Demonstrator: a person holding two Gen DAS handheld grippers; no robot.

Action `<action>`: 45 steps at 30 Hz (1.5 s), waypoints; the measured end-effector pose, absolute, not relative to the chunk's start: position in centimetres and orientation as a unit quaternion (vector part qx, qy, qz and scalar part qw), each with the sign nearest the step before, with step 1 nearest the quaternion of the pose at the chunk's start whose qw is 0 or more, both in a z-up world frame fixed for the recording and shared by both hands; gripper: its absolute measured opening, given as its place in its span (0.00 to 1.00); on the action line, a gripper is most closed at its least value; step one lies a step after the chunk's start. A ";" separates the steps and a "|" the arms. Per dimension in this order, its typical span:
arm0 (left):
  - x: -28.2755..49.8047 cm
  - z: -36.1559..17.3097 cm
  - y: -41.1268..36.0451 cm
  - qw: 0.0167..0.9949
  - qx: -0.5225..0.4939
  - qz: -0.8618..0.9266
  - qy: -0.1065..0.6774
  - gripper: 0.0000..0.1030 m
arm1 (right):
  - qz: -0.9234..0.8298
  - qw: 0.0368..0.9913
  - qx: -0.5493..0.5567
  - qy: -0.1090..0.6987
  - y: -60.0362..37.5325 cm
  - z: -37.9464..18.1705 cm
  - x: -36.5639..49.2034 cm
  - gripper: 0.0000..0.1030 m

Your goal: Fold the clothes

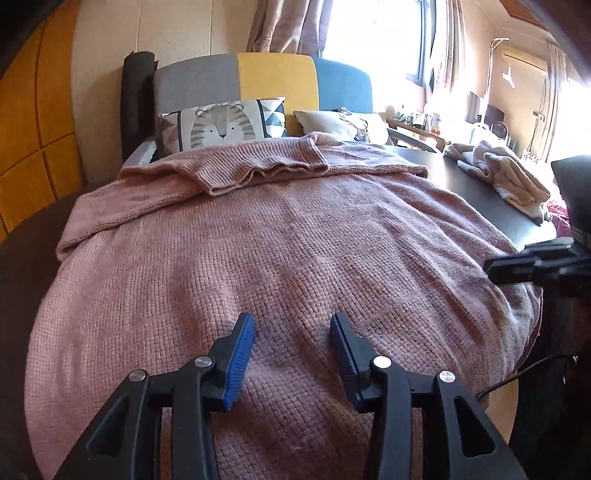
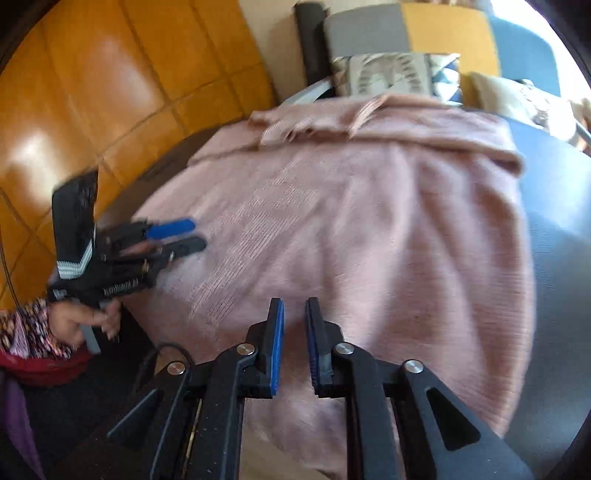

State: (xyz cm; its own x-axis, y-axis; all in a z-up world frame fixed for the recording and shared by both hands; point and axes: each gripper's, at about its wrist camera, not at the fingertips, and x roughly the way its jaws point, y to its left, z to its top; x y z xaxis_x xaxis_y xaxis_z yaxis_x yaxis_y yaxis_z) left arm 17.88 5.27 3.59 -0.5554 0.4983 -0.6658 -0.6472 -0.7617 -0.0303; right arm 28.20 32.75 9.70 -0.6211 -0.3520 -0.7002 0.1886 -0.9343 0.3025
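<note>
Left gripper [image 1: 291, 325] sits right up front in the left wrist view, jaws roughly half open with nothing between them, hovering over the pink knit sweater [image 1: 280, 240] spread flat on the dark table [image 1: 480, 184]. Folded beige clothes [image 1: 506, 173] sit far right. Over in the right wrist view, the right gripper [image 2: 294, 310] shows only a narrow gap, empty, above the same sweater.

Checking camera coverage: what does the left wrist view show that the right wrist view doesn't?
Left wrist only: folded beige clothes on the dark table, a bright window. Right wrist only: a hand in a patterned sleeve holding the left tongs, orange wall panels. Both: the pink knitted sweater spread flat, the tiger-print cushion, both tongs empty.
</note>
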 end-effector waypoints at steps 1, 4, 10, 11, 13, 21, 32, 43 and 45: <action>18.1 3.7 5.0 0.325 -0.334 0.878 0.109 0.43 | -0.896 0.142 0.408 -0.102 33.4 9.9 28.5 0.13; 17.9 3.4 4.5 0.321 -0.338 0.879 0.103 0.43 | -0.893 0.092 0.431 -0.084 35.6 9.5 29.4 0.13; 17.6 3.0 4.2 0.320 -0.341 0.878 0.100 0.44 | -0.893 0.037 0.435 -0.112 39.4 8.4 31.0 0.09; 17.6 3.0 4.2 0.320 -0.341 0.878 0.100 0.44 | -0.893 0.034 0.435 -0.113 39.7 8.4 31.1 0.09; 17.7 2.9 4.2 0.321 -0.340 0.879 0.098 0.44 | -0.892 0.034 0.436 -0.114 39.7 8.4 31.0 0.09; 17.8 2.8 4.0 0.318 -0.337 0.881 0.094 0.44 | -0.895 0.030 0.419 -0.152 39.5 9.2 31.0 0.13; 17.1 4.1 3.7 0.273 -0.322 0.900 0.111 0.44 | -0.906 0.000 0.397 -0.146 41.4 10.2 27.8 0.13; 14.8 2.5 1.8 0.239 -0.337 0.906 0.089 0.45 | -0.906 -0.017 0.412 -0.100 42.4 8.6 18.3 0.12; 14.8 2.3 1.8 0.239 -0.333 0.908 0.088 0.46 | -0.907 -0.027 0.412 -0.084 42.7 8.4 18.3 0.09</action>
State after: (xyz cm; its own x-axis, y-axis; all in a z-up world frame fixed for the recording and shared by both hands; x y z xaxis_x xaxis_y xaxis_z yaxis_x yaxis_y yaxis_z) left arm 14.83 1.78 2.32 -0.6648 0.3752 -0.6459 -0.4918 -0.8707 0.0005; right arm 18.34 42.67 8.43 -0.6588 -0.0208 -0.7521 -0.1176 -0.9845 0.1303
